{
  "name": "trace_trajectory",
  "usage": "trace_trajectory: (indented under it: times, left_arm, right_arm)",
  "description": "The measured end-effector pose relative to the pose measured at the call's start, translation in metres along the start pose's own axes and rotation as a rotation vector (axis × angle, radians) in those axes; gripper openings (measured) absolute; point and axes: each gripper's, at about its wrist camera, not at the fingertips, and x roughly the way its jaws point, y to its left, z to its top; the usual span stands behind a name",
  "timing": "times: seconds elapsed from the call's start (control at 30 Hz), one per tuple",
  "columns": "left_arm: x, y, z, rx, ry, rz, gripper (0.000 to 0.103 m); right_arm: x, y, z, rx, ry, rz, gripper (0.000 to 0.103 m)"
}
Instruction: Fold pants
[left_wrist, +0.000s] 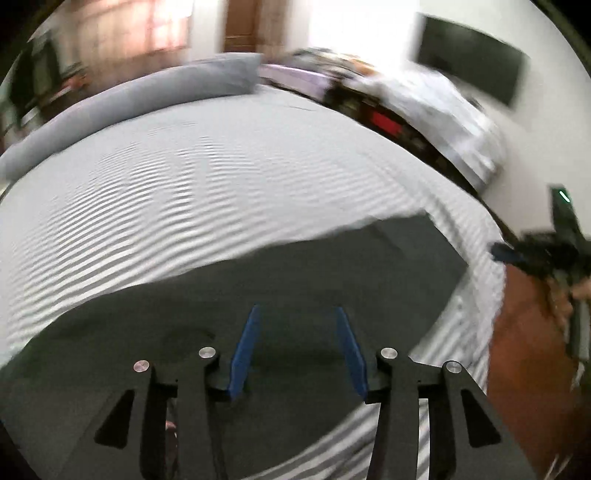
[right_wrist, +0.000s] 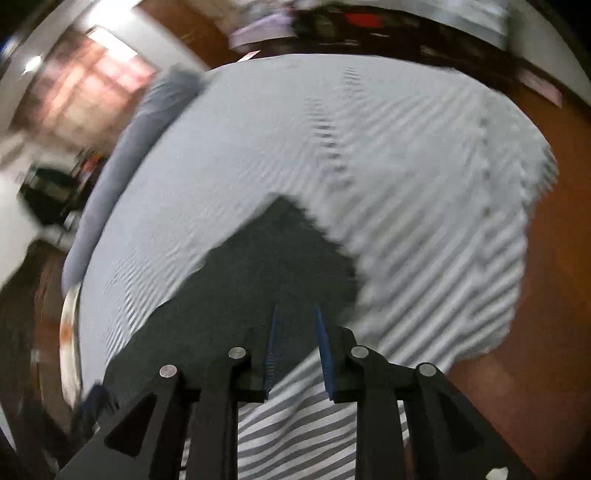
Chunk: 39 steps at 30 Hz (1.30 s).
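Note:
Dark grey pants lie flat on a grey-and-white striped bed sheet. My left gripper is open with its blue fingers spread just above the pants, holding nothing. The right gripper shows at the right edge of the left wrist view, off the bed side. In the right wrist view the pants stretch away with one corner pointing up the bed. My right gripper hovers over their near edge with a narrow gap between the blue fingers, and nothing is held in it.
A long grey bolster pillow lies along the far-left bed edge. Piled clothes and bedding sit at the far right. Brown floor runs along the right of the bed. A dark screen hangs on the wall.

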Motion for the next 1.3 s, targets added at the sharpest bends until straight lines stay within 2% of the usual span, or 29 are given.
trace_trajectory:
  times: [0.13,0.33,0.43,0.53,0.67,0.8,0.93,1.03,1.13,1.17,1.23,1.27,1.3]
  left_arm:
    - [-0.028,0.077,-0.004,-0.146,0.005,0.126,0.047]
    - [-0.046,0.159,-0.042,-0.284,0.075,0.229,0.047]
    - [-0.042,0.178,-0.066,-0.303,0.110,0.274,0.047]
    - [-0.036,0.192,-0.089,-0.345,0.142,0.279,0.047]
    - [-0.026,0.199,-0.111,-0.360,0.187,0.306,0.047]
    - [-0.021,0.195,-0.125,-0.342,0.200,0.324,0.046]
    - [-0.019,0.191,-0.130,-0.326,0.194,0.334,0.039]
    - [-0.020,0.192,-0.133,-0.333,0.185,0.328,0.038]
    - [-0.019,0.193,-0.131,-0.353,0.180,0.317,0.038]
    - [-0.019,0.194,-0.131,-0.357,0.178,0.314,0.038]
    - [-0.020,0.196,-0.131,-0.374,0.167,0.307,0.038]
    - [-0.022,0.197,-0.132,-0.384,0.157,0.303,0.038]
    - [-0.024,0.201,-0.132,-0.398,0.144,0.301,0.036]
  right_arm:
    - [0.006,0.088,0.002,-0.221,0.068,0.102,0.026]
    - [0.059,0.220,-0.015,-0.468,0.223,0.185,0.027]
    - [0.093,0.283,-0.034,-0.551,0.329,0.254,0.027]
    - [0.127,0.335,-0.055,-0.607,0.439,0.318,0.028]
    - [0.171,0.393,-0.087,-0.707,0.525,0.331,0.031]
    - [0.208,0.433,-0.115,-0.824,0.602,0.297,0.038]
    - [0.249,0.464,-0.142,-0.923,0.651,0.229,0.040]
    - [0.270,0.474,-0.155,-0.970,0.677,0.194,0.042]
    - [0.278,0.477,-0.160,-1.000,0.708,0.207,0.042]
    - [0.277,0.478,-0.164,-1.018,0.712,0.220,0.039]
    - [0.269,0.478,-0.173,-1.072,0.700,0.241,0.025]
    - [0.265,0.477,-0.179,-1.113,0.686,0.234,0.011]
    - [0.261,0.476,-0.184,-1.131,0.687,0.238,0.009]
